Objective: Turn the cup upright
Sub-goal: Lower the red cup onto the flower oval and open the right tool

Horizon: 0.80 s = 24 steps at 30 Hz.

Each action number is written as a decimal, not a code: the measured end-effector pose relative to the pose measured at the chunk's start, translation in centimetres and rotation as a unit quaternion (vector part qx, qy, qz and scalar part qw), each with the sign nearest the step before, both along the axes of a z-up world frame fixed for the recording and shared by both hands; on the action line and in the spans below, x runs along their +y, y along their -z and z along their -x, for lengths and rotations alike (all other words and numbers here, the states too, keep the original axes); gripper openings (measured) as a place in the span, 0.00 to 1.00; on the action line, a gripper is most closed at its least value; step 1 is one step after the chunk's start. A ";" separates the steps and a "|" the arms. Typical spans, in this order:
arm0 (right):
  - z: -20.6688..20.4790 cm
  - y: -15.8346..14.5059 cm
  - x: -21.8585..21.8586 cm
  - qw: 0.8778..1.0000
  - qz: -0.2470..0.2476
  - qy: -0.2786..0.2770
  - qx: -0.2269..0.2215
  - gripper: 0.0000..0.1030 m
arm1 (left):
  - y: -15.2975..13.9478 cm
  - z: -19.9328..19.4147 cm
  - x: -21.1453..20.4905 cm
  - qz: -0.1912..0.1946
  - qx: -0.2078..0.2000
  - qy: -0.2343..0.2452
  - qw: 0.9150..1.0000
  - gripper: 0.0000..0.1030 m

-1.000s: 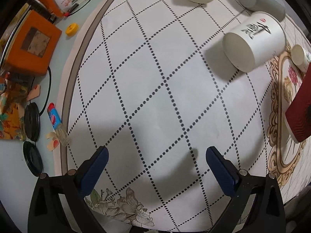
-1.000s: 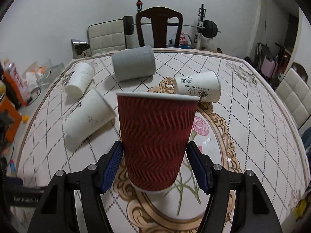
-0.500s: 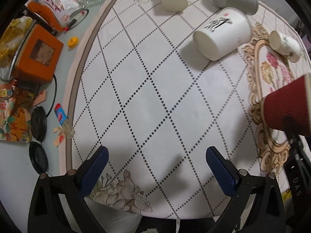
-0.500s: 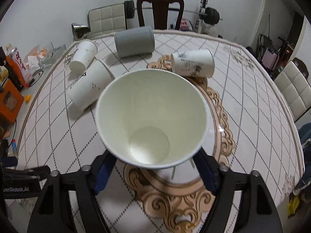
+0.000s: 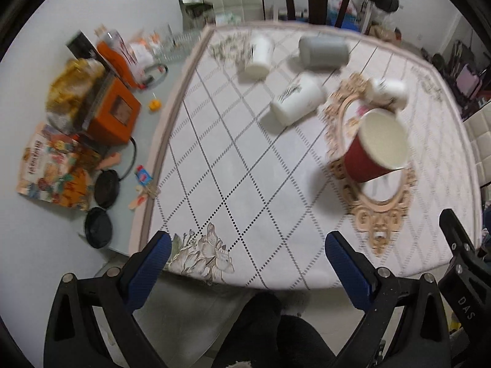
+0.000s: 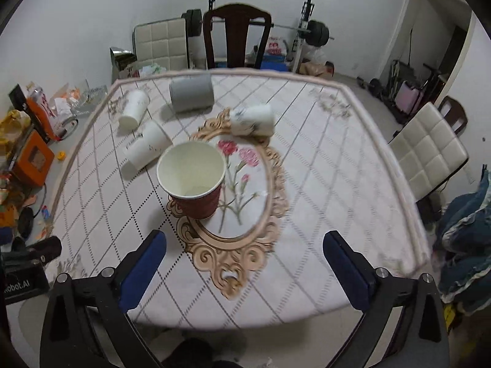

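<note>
Cups: one red cup (image 6: pixel 193 181) upright, four toppled | left claw (image 5: pixel 248 273) wide | right claw (image 6: pixel 245 270) wide

One red ribbed paper cup (image 6: pixel 192 181) stood upright on one table (image 6: pixel 337 214). Three white paper cups lay on their sides: one (image 6: pixel 134 113), a second (image 6: pixel 146 149) and a third (image 6: pixel 252 119). One grey cylindrical cup (image 6: pixel 191 94) lay on its side. Two black grippers with blue pads were present: the left gripper (image 5: pixel 248 273) and the right gripper (image 6: pixel 245 271).
</note>
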State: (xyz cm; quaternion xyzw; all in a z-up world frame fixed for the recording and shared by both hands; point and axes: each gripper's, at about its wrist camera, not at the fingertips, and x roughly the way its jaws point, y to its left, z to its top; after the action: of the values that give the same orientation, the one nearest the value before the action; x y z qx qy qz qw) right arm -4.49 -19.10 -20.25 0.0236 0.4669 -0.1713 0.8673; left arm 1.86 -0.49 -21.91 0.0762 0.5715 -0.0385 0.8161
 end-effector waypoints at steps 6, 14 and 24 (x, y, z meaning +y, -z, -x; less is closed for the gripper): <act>3.9 -8.0 -0.3 1.000 0.006 -0.005 -0.030 1.00 | -7.5 3.6 -0.7 0.019 -0.064 0.008 0.998 0.99; 7.7 -15.0 -0.6 0.997 0.006 -0.001 -0.071 1.00 | -13.1 6.7 -0.5 0.035 -0.109 0.010 0.993 0.99; 10.8 -18.9 -0.1 0.996 0.009 -0.004 -0.087 1.00 | -15.3 9.3 -0.1 0.050 -0.120 0.012 0.991 0.99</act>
State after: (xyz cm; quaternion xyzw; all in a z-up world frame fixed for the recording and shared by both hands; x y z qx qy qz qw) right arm -15.32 -19.16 -1.37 0.0291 0.3878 -0.1691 0.9056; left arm -7.46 -0.60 -6.59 0.0461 0.4656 -0.0672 0.8813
